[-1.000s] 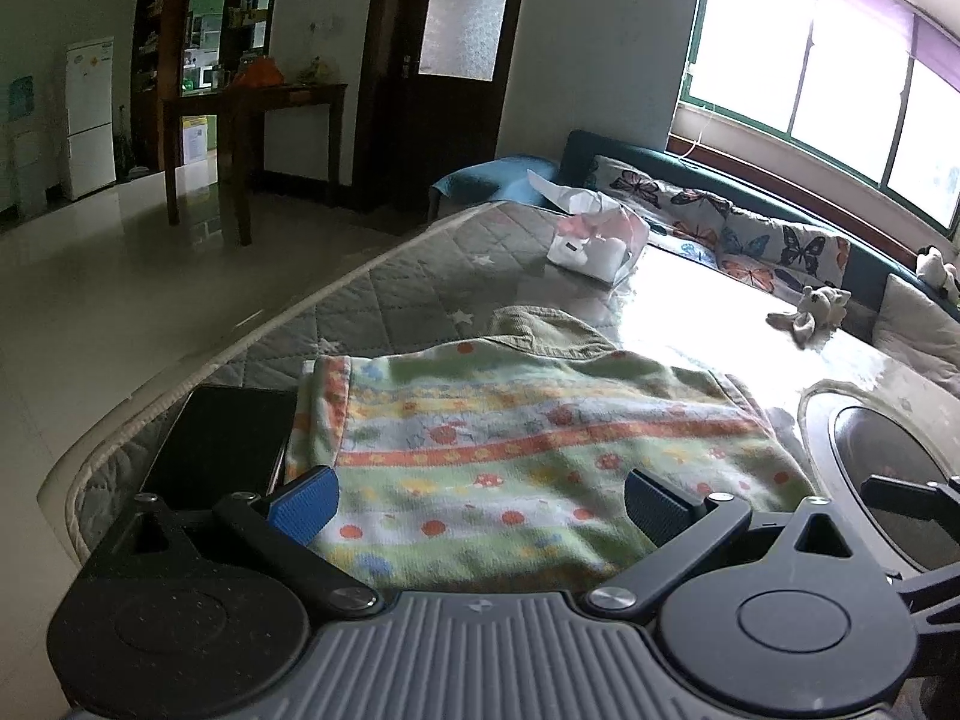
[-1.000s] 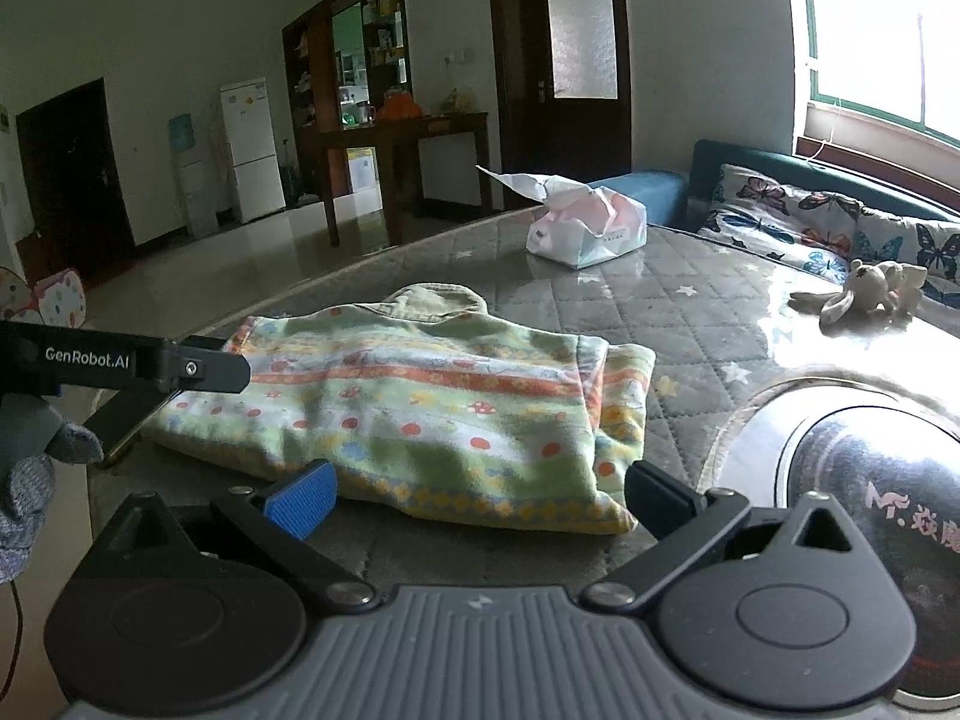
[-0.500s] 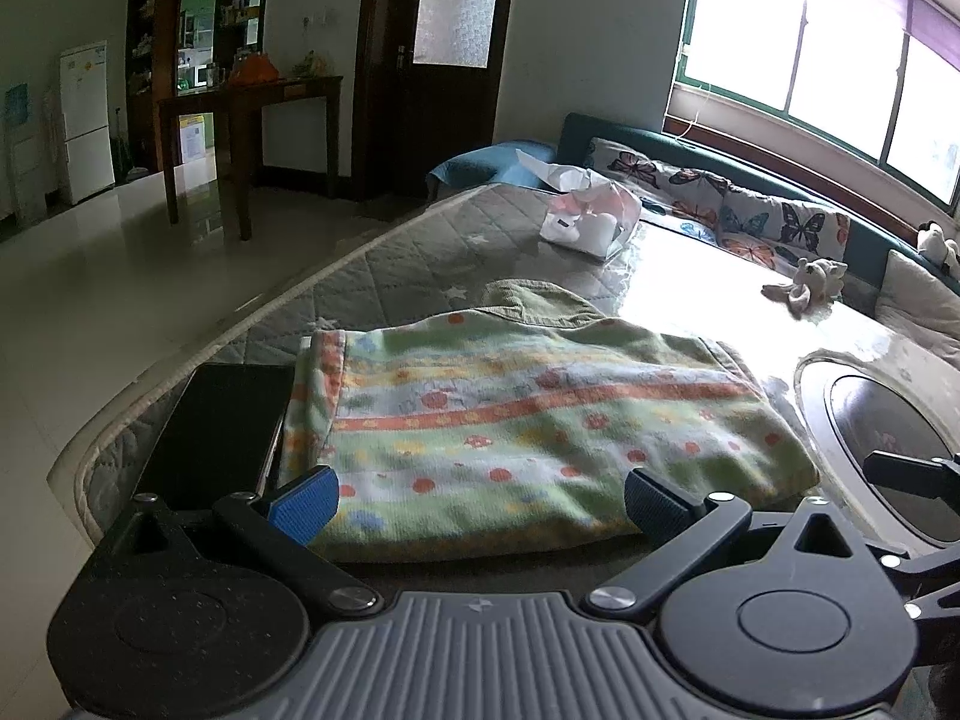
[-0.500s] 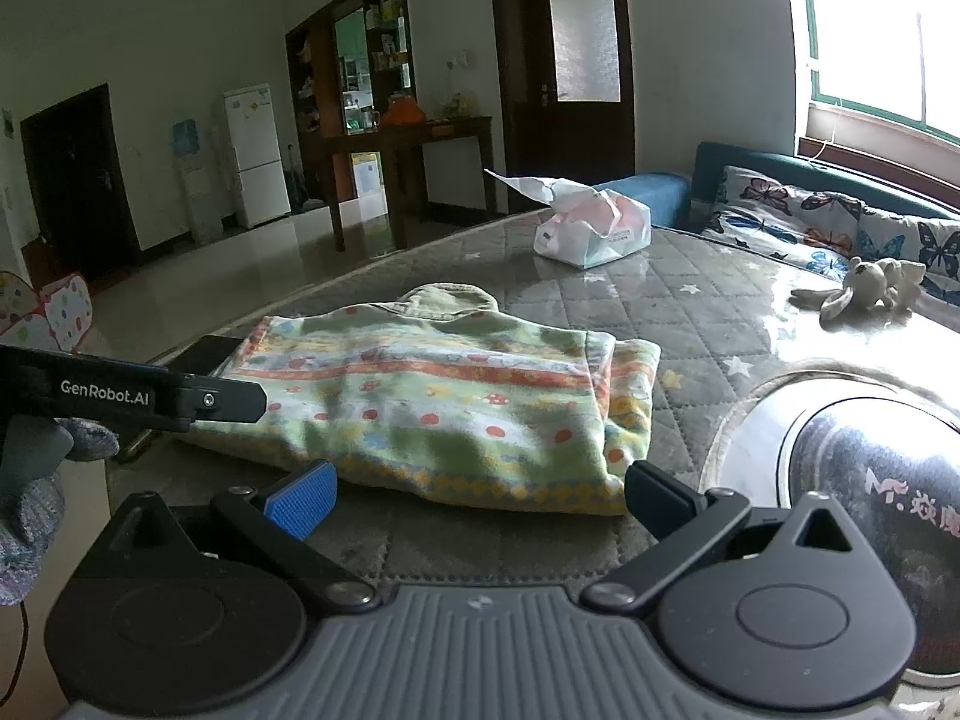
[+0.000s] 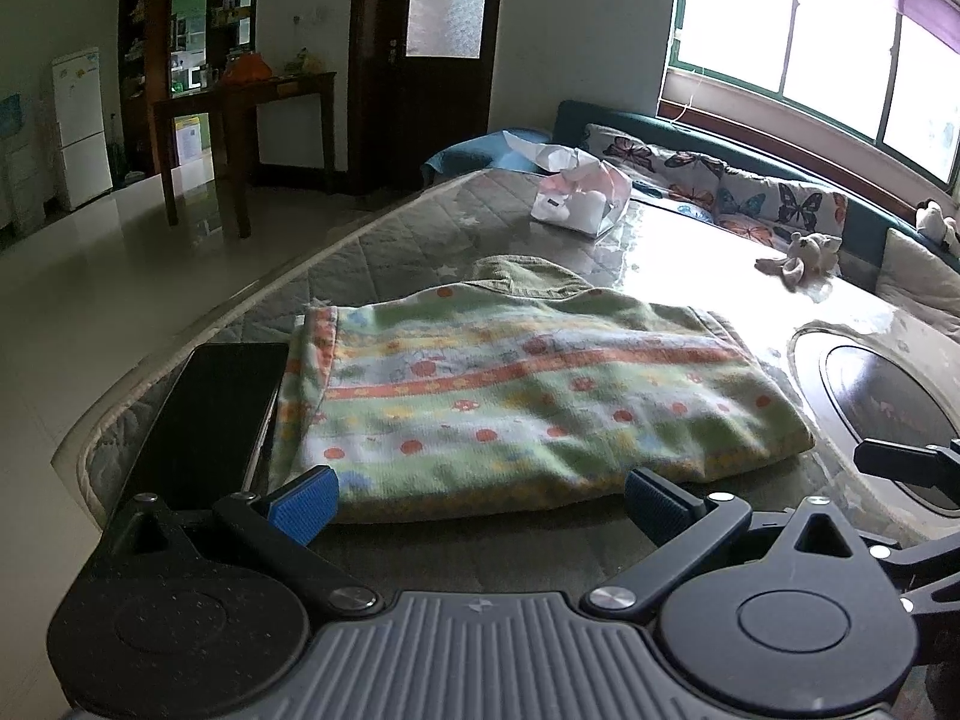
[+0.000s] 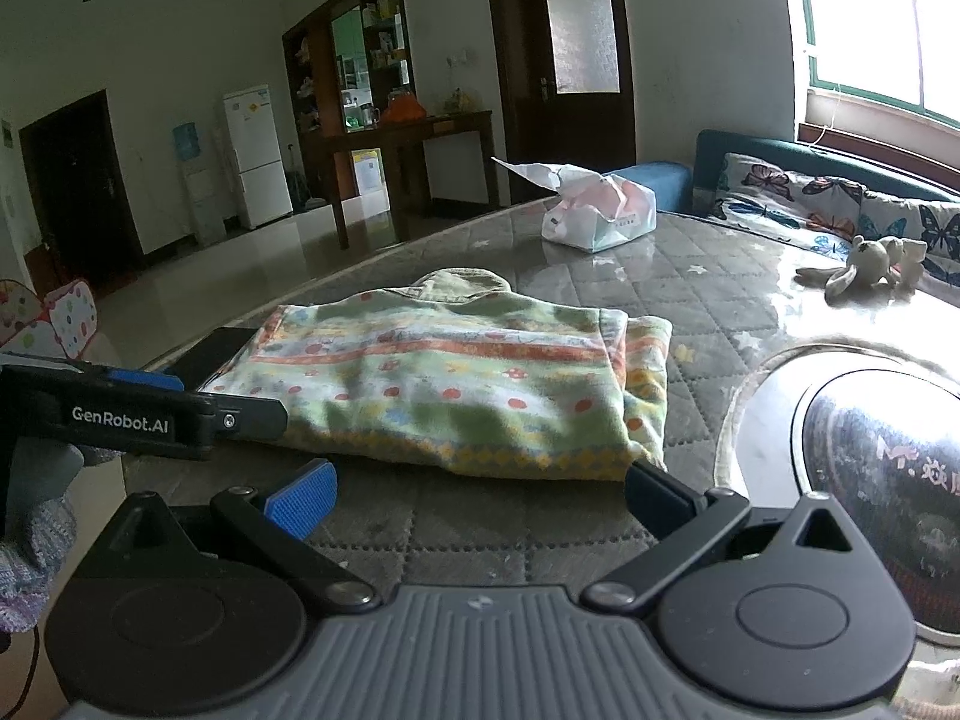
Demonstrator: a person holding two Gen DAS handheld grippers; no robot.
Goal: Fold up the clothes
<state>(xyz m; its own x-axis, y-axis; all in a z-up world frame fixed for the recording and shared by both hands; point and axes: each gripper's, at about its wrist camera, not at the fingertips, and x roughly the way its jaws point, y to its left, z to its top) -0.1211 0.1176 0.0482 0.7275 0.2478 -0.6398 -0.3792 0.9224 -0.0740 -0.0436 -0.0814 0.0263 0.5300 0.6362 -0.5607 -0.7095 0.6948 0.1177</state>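
A folded green garment (image 5: 528, 396) with orange stripes and red dots lies on the quilted table; it also shows in the right wrist view (image 6: 456, 384). My left gripper (image 5: 480, 504) is open and empty, its blue pads just short of the garment's near edge. My right gripper (image 6: 480, 498) is open and empty, close to the garment's near right corner. The left gripper's finger (image 6: 150, 414) appears at the left of the right wrist view, beside the garment's left end.
A black phone (image 5: 210, 414) lies left of the garment by the table edge (image 5: 78, 450). A tissue bag (image 5: 579, 198) and a plush toy (image 5: 798, 258) sit farther back. A round glass inset (image 6: 870, 480) lies to the right. Butterfly cushions line the far side.
Both grippers have drawn back toward the near edge of the garment and lowered slightly. The garment has not moved. Both stay open.
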